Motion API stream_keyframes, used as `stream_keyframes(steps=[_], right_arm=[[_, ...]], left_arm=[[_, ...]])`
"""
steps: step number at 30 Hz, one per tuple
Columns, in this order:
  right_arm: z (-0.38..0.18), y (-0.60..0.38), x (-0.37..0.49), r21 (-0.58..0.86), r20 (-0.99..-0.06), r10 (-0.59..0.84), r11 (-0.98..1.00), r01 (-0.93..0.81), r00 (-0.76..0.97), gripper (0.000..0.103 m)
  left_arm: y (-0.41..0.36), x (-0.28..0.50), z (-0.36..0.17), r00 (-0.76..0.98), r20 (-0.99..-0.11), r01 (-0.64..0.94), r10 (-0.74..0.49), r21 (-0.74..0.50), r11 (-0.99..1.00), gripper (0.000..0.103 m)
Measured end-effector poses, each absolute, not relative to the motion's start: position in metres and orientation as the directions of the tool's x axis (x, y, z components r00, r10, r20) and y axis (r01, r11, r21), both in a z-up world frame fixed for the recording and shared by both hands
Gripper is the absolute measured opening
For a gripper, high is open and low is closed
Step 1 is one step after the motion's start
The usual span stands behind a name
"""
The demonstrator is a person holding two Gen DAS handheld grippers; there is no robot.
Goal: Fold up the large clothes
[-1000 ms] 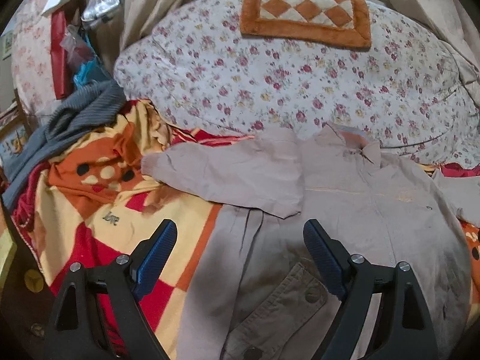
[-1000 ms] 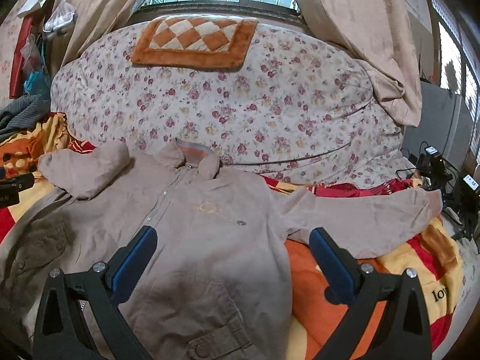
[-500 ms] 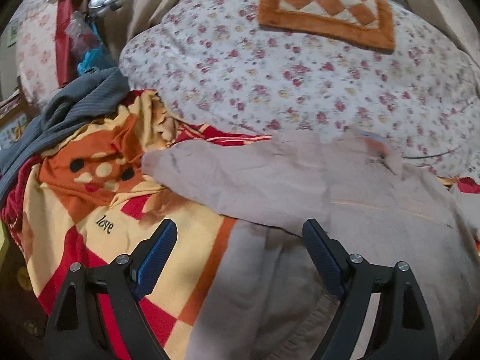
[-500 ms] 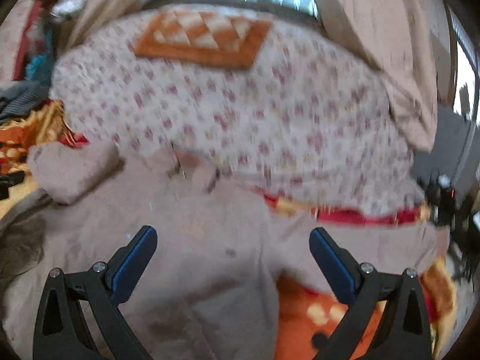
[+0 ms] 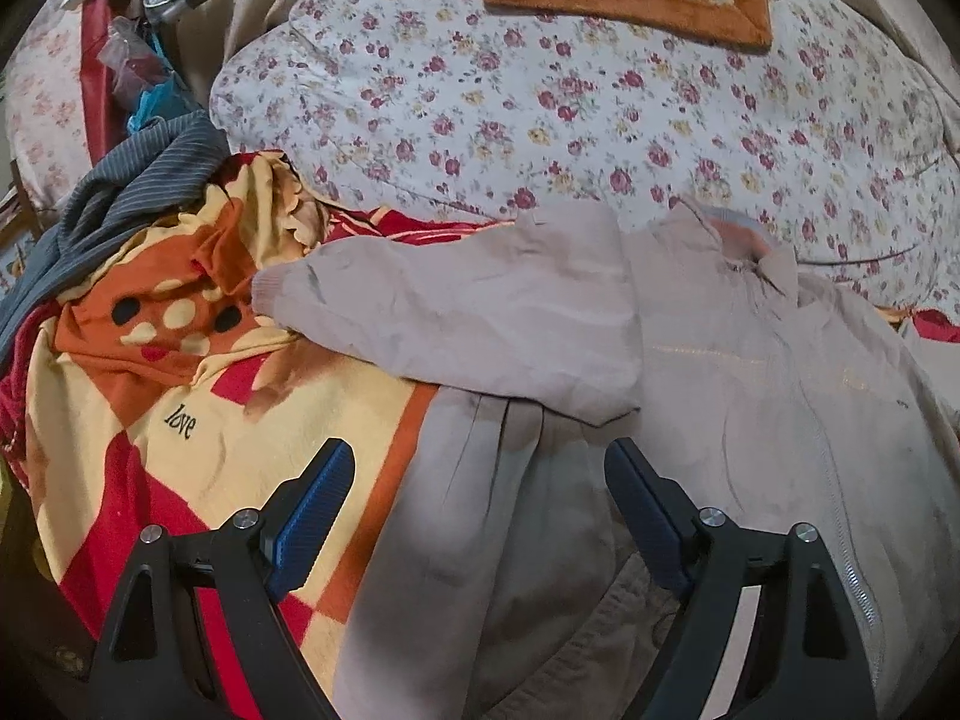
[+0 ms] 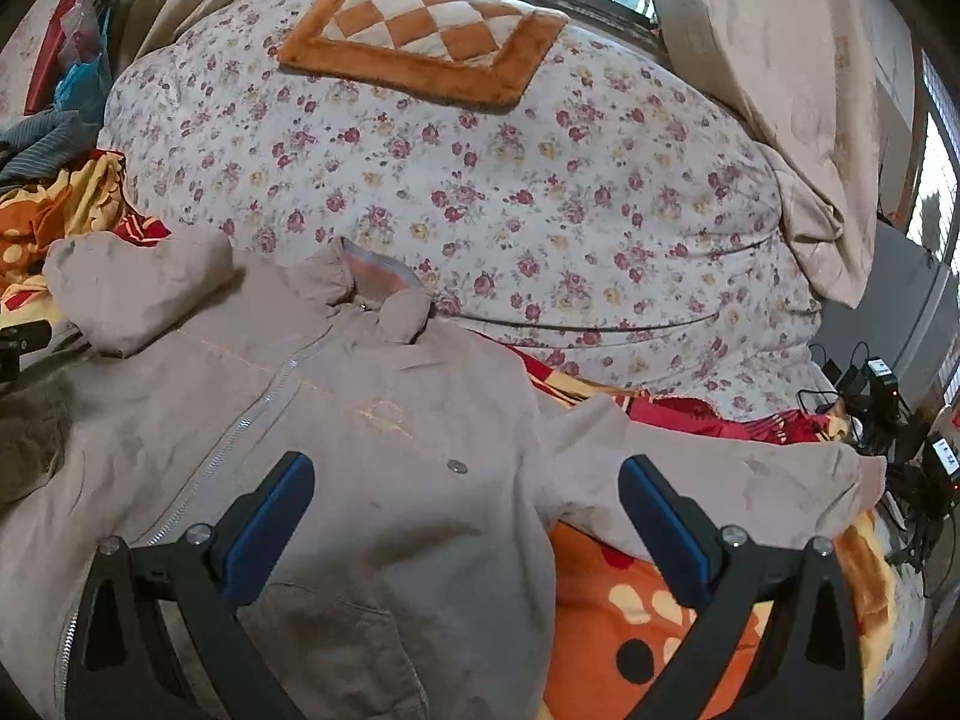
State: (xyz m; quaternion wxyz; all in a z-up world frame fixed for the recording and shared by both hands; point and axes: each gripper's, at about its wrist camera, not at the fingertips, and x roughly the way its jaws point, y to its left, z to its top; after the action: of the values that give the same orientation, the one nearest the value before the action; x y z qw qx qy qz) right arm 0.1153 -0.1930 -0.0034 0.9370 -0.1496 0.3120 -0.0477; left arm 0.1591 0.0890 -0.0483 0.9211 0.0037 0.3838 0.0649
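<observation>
A beige zip jacket (image 5: pixel 750 396) lies front-up on a red, orange and yellow blanket (image 5: pixel 198 438). Its left sleeve (image 5: pixel 468 318) is folded in across the body. In the right wrist view the jacket (image 6: pixel 372 450) fills the lower left and its other sleeve (image 6: pixel 720 480) stretches out to the right. My left gripper (image 5: pixel 474 510) is open and empty above the jacket's lower left side. My right gripper (image 6: pixel 468 516) is open and empty above the jacket's chest.
A big floral quilt (image 5: pixel 600 96) bulges behind the jacket, with an orange checked mat (image 6: pixel 420 42) on top. A grey striped garment (image 5: pixel 120 192) lies at the far left. Chargers and cables (image 6: pixel 882 414) sit at the right edge. Curtains (image 6: pixel 780 60) hang behind.
Both grippers have moved forward and lower over the jacket, so it looks larger. Both stay open. The jacket has not moved.
</observation>
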Motion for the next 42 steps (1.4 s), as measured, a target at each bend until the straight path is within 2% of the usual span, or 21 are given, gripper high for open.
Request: stream_keyframes(steps=[10, 17, 20, 24, 26, 28, 32, 35, 38, 42], right_arm=[[0.000, -0.207, 0.117, -0.238, -0.563, -0.149, 0.971, 0.013, 0.813, 0.103], [-0.023, -0.222, 0.129, 0.060, -0.707, 0.093, 0.996, -0.071, 0.702, 0.102], [-0.021, -0.215, 0.127, -0.004, -0.693, 0.060, 0.996, -0.087, 0.718, 0.099], [-0.019, -0.207, 0.124, -0.054, -0.674, 0.040, 0.993, -0.103, 0.737, 0.099], [-0.021, -0.203, 0.124, -0.068, -0.683, 0.039, 0.991, -0.117, 0.729, 0.099], [-0.021, -0.200, 0.124, -0.075, -0.686, 0.041, 0.989, -0.127, 0.726, 0.099], [-0.021, -0.197, 0.125, -0.079, -0.689, 0.050, 0.986, -0.144, 0.723, 0.099], [-0.024, -0.193, 0.127, -0.085, -0.696, 0.054, 0.984, -0.157, 0.716, 0.099], [-0.028, -0.188, 0.131, -0.095, -0.706, 0.053, 0.981, -0.169, 0.706, 0.099], [-0.038, -0.178, 0.136, -0.120, -0.731, 0.051, 0.972, -0.202, 0.681, 0.099]], left_arm=[[0.087, 0.159, -0.053, 0.684, -0.716, -0.114, 0.138, 0.082, 0.990, 0.076], [0.088, 0.160, -0.055, 0.668, -0.731, -0.118, 0.137, 0.078, 0.990, 0.076], [0.090, 0.162, -0.060, 0.652, -0.751, -0.109, 0.107, 0.047, 0.993, 0.076], [0.105, 0.167, -0.074, 0.598, -0.801, -0.116, -0.011, -0.099, 0.988, 0.075], [0.130, 0.174, -0.079, 0.568, -0.811, -0.137, -0.139, -0.260, 0.956, 0.074], [0.160, 0.182, -0.072, 0.579, -0.791, -0.188, -0.197, -0.365, 0.912, 0.071], [0.250, 0.217, -0.049, 0.683, -0.699, -0.289, -0.214, -0.527, 0.799, 0.071], [0.305, 0.244, -0.065, 0.700, -0.663, -0.338, -0.264, -0.634, 0.696, 0.069], [0.335, 0.262, -0.102, 0.711, -0.608, -0.372, -0.353, -0.751, 0.546, 0.055], [0.345, 0.272, -0.137, 0.754, -0.492, -0.353, -0.435, -0.862, 0.363, 0.047]])
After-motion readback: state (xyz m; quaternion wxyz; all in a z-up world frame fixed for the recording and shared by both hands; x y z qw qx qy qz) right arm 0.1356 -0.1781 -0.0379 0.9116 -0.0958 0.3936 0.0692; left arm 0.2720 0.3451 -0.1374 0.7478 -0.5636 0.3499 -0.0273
